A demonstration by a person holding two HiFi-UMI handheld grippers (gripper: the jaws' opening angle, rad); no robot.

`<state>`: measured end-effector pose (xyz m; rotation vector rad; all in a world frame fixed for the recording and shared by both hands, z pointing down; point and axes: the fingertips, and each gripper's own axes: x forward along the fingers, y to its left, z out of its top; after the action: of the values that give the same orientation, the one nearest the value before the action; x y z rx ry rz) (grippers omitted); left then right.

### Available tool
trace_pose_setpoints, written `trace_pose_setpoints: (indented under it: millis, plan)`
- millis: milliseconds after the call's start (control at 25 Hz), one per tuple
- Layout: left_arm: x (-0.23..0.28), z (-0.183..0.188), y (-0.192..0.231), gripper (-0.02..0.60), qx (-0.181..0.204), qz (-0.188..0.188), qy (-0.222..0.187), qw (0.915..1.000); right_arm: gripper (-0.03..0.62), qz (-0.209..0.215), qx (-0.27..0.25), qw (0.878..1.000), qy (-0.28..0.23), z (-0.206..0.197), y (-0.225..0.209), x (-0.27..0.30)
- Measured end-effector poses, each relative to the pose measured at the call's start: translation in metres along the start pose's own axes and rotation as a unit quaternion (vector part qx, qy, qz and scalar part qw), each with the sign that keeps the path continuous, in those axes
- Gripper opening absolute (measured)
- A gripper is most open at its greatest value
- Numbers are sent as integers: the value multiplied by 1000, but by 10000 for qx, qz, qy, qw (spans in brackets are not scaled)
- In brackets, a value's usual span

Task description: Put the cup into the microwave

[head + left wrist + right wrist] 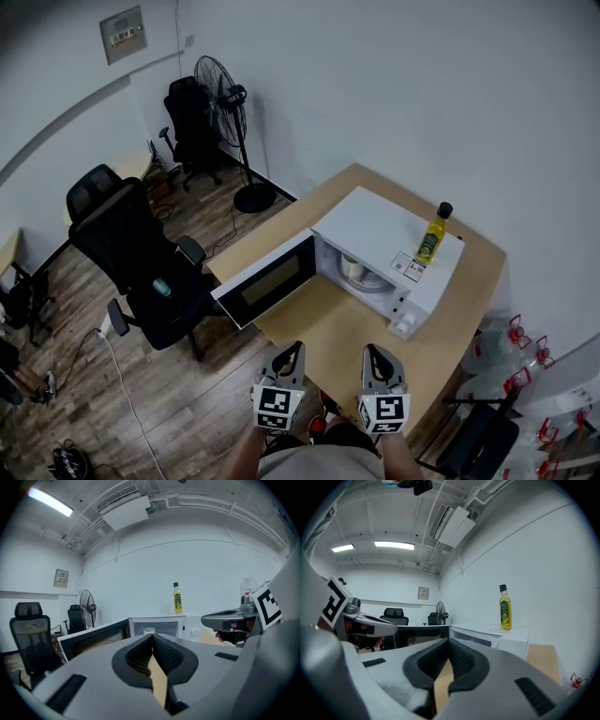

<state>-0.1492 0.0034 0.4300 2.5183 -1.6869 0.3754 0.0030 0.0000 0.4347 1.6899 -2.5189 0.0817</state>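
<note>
The pale round cup [352,268] stands inside the white box-shaped microwave [375,225], on its glass plate. The microwave is on the light wooden tabletop [328,323], and its dark-windowed door [267,279] hangs wide open to the left. A yellow oil bottle with a black cap [433,234] stands upright on top. The left tongs [292,349] and the right tongs [373,352] are both closed and hold nothing, near the front edge of the tabletop, well apart from the cup.

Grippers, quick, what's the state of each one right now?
Left gripper: closed, holding nothing.
Right gripper: closed, holding nothing.
</note>
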Motion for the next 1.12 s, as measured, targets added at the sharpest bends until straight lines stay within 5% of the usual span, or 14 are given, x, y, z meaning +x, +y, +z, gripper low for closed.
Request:
trace_pose_setpoints:
  millis: [1120]
  plan:
    - [3,6,-12,25,-16,-60,-104,9999,17,1,-83,9999,-79,5,-7,-6]
